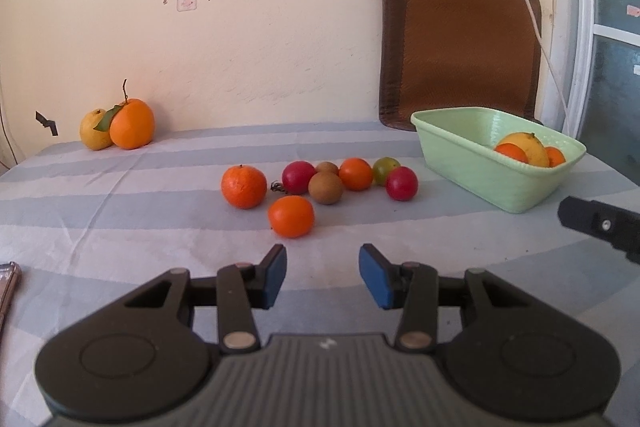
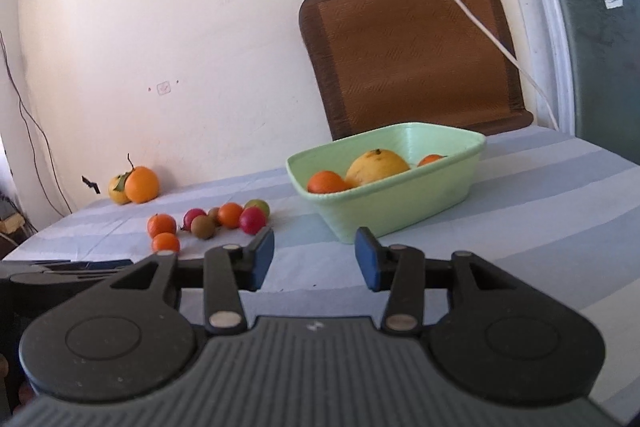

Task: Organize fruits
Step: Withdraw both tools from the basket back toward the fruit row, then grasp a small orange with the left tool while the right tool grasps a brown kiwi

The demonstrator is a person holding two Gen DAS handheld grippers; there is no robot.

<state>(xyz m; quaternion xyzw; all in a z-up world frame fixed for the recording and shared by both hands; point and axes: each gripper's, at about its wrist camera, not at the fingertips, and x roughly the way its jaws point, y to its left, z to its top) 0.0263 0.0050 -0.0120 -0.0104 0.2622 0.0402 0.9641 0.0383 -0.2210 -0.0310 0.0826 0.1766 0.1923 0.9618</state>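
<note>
A cluster of small fruits lies mid-table: a near tangerine (image 1: pixel 291 216), a bigger tangerine (image 1: pixel 244 186), two red fruits (image 1: pixel 401 183), brown ones (image 1: pixel 325 187) and a greenish one (image 1: pixel 386 170). My left gripper (image 1: pixel 322 274) hovers open just short of the near tangerine, nothing between its blue pads. A pale green basket (image 1: pixel 452 151) at the right holds a yellow fruit (image 2: pixel 377 166) and two tangerines (image 2: pixel 327 183). My right gripper (image 2: pixel 314 259) stands open and empty in front of the basket (image 2: pixel 400 205). The cluster (image 2: pixel 208 223) sits to its left.
An orange with a leaf (image 1: pixel 132 123) and a yellow fruit (image 1: pixel 94 131) rest against the wall at the far left. A brown chair back (image 1: pixel 460 43) stands behind the basket, with a white cable (image 1: pixel 536 23) hanging over it. The striped cloth (image 1: pixel 120 219) covers the table.
</note>
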